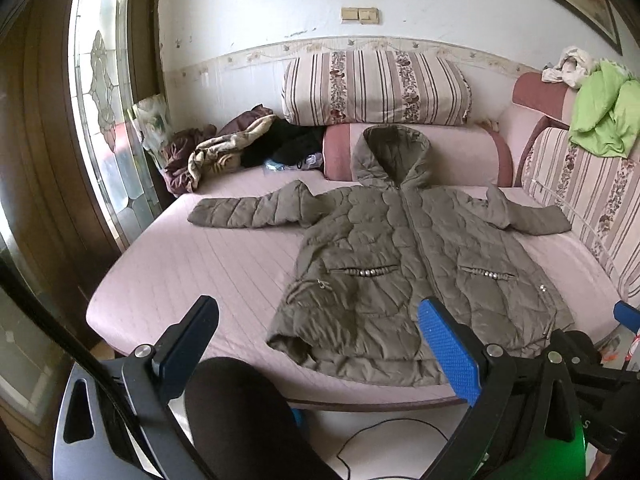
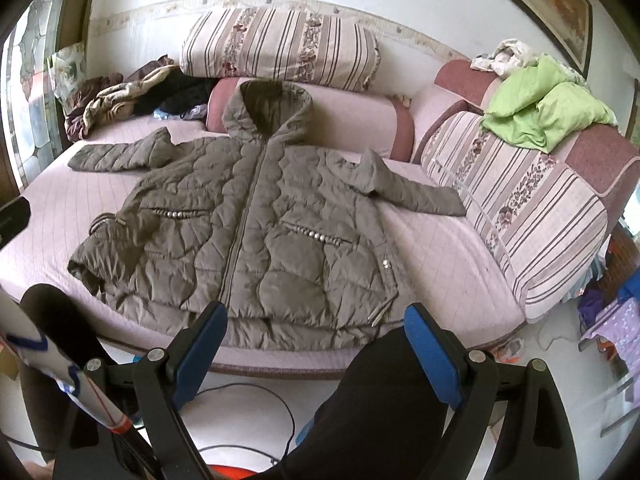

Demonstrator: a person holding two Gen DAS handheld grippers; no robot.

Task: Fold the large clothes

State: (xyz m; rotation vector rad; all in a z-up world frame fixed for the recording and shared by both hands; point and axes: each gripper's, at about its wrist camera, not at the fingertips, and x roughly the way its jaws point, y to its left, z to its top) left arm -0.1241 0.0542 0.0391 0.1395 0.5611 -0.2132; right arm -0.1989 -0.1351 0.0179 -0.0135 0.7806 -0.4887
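Observation:
An olive quilted hooded jacket (image 1: 404, 256) lies flat, front up and zipped, on the pink bed (image 1: 192, 264), both sleeves spread out sideways and the hood toward the wall. It also shows in the right wrist view (image 2: 256, 224). My left gripper (image 1: 320, 320) is open and empty, held in front of the bed's near edge, short of the jacket's hem. My right gripper (image 2: 316, 324) is open and empty, also just short of the hem. Neither touches the jacket.
A striped bolster (image 1: 376, 88) and pink cushion lie at the head. A heap of clothes (image 1: 224, 148) sits at the back left. A green garment (image 2: 540, 112) drapes over the striped sofa arm (image 2: 532, 216) on the right. A cable (image 2: 256, 396) lies on the floor.

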